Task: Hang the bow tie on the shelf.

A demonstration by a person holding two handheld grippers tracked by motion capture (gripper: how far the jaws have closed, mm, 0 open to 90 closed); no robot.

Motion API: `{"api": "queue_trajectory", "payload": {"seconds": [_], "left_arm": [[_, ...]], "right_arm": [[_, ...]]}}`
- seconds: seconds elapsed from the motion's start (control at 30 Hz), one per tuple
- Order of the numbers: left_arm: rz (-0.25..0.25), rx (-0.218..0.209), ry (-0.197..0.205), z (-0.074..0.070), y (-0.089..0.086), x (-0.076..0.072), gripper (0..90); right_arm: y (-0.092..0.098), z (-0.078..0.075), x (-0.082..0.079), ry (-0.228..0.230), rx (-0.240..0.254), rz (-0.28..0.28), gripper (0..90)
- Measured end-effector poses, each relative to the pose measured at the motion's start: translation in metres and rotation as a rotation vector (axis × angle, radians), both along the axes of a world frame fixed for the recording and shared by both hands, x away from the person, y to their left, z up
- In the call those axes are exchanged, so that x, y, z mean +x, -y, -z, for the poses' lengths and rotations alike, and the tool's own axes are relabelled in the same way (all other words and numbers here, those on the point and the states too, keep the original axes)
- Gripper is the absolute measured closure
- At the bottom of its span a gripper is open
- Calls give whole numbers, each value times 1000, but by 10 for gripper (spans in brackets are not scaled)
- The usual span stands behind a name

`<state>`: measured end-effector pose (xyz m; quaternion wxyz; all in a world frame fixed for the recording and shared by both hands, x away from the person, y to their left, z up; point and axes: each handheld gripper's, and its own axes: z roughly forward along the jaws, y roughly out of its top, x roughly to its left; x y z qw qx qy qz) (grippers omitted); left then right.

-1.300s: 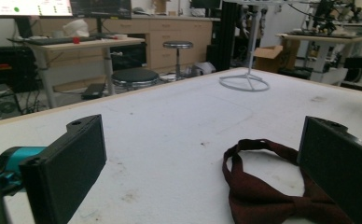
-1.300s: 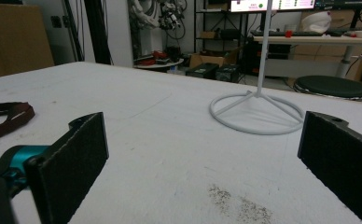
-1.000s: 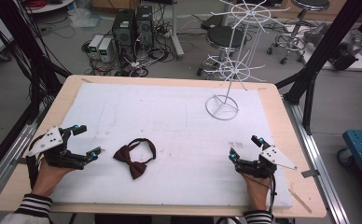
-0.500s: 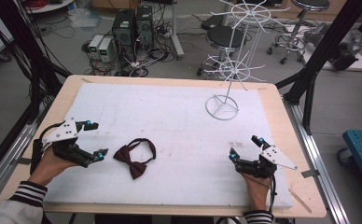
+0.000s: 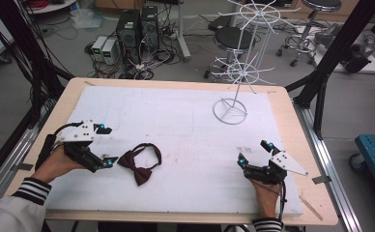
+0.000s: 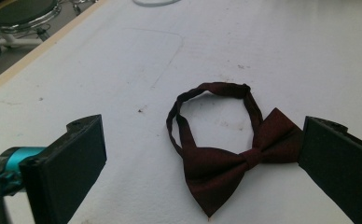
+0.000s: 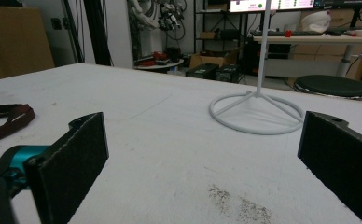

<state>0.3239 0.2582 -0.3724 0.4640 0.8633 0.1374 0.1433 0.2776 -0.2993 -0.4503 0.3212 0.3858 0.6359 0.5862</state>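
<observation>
From the high view, a dark red bow tie lies flat on the white mat that covers the wooden table, in the mat's near-left part. The left gripper sits just to the left of it, held in the person's left hand, with its jaws spread wide — one tip away from the tie, the other close by the tie's left wing. The right gripper rests on the mat near the right front, well apart from the tie, jaws also parted and holding nothing. A white wire stand rises from its ring base at the far right of the mat.

In the left gripper view, the bow tie lies between the two black jaws, its neck band curled in a loop beyond the knot. The right-hand jaw stands just beside one wing's edge; whether they touch I cannot tell. The other jaw is clear of the fabric.

In the right gripper view, the jaws stand released over bare mat — the wire stand's ring base lies ahead between them, and a bit of the tie's band shows at the left edge.
</observation>
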Motion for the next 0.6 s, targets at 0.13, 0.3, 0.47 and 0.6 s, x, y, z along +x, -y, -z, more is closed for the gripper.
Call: {"api": "queue_trajectory", "payload": {"seconds": [0.13,0.3,0.47,0.6], "left_arm": [[21,32,-3,-2,3,2,17],[64,99,-11,-7,11,5,17],[90,151,-28,-7,22,9,17],[112,180,-42,-5,30,13,17]], "right_arm": [[0,0,0,1,-1,2,10],[0,0,0,2,-1,3,10],[0,0,0,1,0,2,10],[0,0,0,-2,2,2,10]]}}
